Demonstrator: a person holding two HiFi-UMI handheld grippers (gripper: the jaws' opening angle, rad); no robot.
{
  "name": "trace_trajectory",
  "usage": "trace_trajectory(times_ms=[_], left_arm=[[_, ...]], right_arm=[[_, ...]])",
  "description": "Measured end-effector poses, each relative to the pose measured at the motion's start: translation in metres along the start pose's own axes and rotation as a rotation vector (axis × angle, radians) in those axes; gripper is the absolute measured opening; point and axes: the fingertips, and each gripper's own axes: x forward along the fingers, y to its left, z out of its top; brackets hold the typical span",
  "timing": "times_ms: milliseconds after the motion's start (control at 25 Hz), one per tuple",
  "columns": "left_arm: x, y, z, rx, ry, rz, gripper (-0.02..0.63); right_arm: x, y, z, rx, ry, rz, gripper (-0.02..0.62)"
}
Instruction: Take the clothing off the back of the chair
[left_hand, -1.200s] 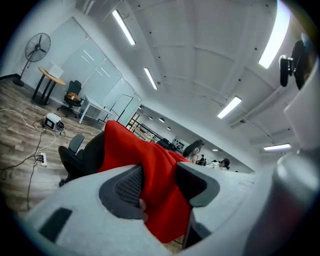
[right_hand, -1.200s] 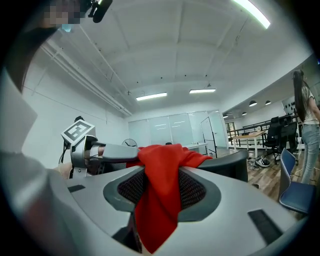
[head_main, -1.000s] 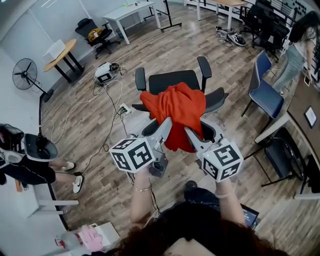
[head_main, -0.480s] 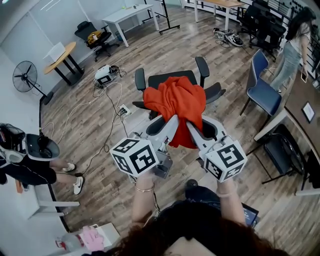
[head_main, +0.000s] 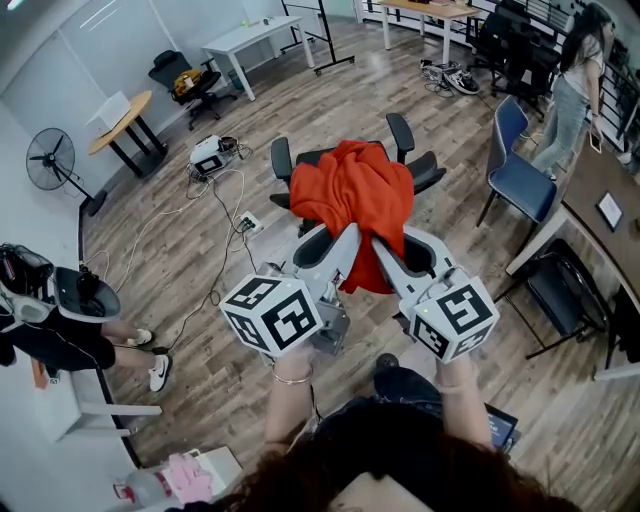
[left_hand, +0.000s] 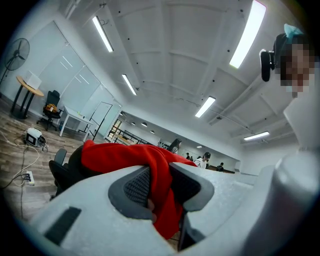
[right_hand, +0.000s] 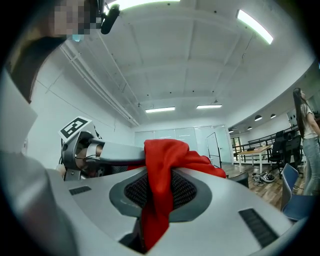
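Observation:
A red garment (head_main: 352, 205) hangs bunched over the back of a black office chair (head_main: 416, 176) in the head view. My left gripper (head_main: 347, 234) is shut on the garment's near left part, with red cloth (left_hand: 162, 192) pinched between its dark pads. My right gripper (head_main: 376, 246) is shut on the near right part, and a red fold (right_hand: 159, 200) hangs down between its pads. Both grippers point level at the chair, side by side, and the cloth is lifted up between them. The chair's seat is mostly hidden by the garment and the grippers.
Cables and a power strip (head_main: 245, 221) lie on the wooden floor left of the chair. A blue chair (head_main: 518, 178) and a dark desk (head_main: 590, 215) stand at the right, with a person (head_main: 570, 90) beyond. A fan (head_main: 50, 160) and white tables (head_main: 245, 40) are at the far left.
Both grippers have risen and pulled the red garment up with them. The cloth now sits higher and more bunched over the chair back.

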Motion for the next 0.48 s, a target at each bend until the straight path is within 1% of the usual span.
trace_trajectory(times_ms=[280,480], left_arm=[[-0.037,-0.025,-0.001,0.019,-0.007,-0.022,0.109],[-0.062,-0.045,-0.004,0.028,-0.019,-0.047,0.109]], right_arm=[[-0.023,0.035,0.006,0.016,-0.017,-0.009,0.072],[-0.043,0.059,0.010,0.005,-0.034,-0.021,0.072]])
